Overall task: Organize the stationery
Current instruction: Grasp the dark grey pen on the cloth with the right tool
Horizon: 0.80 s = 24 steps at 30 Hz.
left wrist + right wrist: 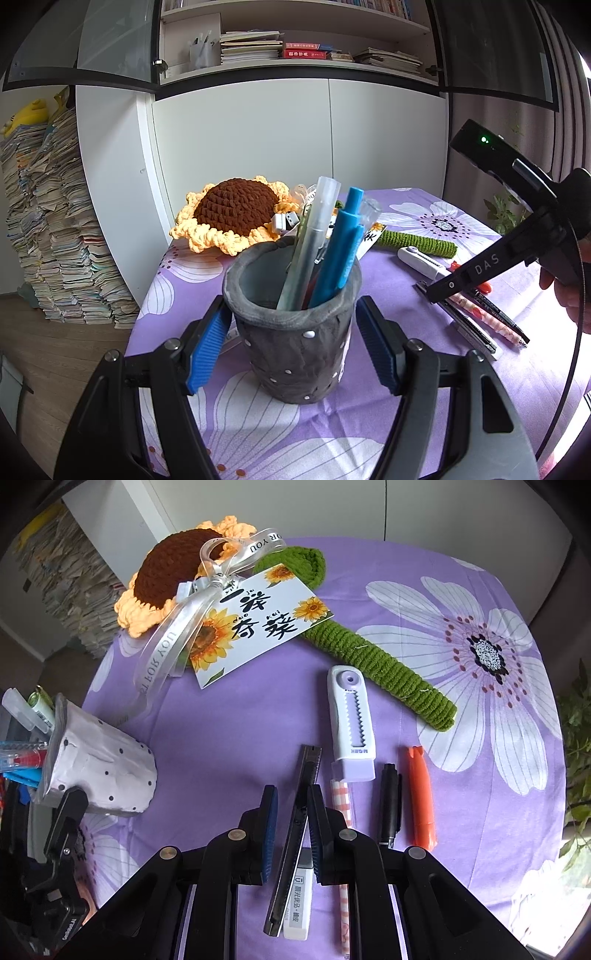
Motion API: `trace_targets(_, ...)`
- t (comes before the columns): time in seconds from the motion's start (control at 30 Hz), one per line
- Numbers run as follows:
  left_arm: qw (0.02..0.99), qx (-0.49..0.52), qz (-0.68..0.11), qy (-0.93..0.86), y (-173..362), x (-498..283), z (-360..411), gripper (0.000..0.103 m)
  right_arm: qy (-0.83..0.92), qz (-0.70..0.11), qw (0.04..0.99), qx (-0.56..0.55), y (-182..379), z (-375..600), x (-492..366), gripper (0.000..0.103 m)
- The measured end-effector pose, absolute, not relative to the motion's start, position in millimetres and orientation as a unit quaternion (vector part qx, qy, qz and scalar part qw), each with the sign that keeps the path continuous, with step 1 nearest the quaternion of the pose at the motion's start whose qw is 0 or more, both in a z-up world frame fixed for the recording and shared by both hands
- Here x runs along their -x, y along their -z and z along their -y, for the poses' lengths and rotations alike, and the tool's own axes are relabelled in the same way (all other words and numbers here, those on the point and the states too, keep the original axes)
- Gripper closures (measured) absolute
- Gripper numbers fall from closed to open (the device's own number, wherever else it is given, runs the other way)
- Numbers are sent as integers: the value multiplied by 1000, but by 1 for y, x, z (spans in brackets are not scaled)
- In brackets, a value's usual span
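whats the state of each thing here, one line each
pen cup: upright, pens inside, between the left claw pads
left claw: open
right claw: open, around the black cutter
black cutter: flat on cloth, atop the eraser
white cutter: flat, blade not showing
black marker: capped, flat
orange pen: flat
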State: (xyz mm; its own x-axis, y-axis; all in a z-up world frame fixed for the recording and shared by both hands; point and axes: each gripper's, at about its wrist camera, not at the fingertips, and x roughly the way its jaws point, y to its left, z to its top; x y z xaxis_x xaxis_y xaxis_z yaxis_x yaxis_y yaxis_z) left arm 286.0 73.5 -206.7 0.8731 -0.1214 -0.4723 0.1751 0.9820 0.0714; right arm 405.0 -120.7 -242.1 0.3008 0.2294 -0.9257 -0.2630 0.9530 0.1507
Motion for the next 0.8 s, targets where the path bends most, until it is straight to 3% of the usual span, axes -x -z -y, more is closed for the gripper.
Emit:
trace_targets(0.2, 966, -56, -240, 77, 207, -286, -74, 34, -147, -577, 803, 13, 243, 122, -409, 87)
trace_targets(0.37, 966, -56, -240, 76, 207, -286, -73, 34, -144, -583, 800, 10, 249, 119, -417, 78)
trace_targets(0.8, 966, -56, -240, 76, 207, -286, -73, 34, -139, -579, 802, 50, 252, 100, -431, 78)
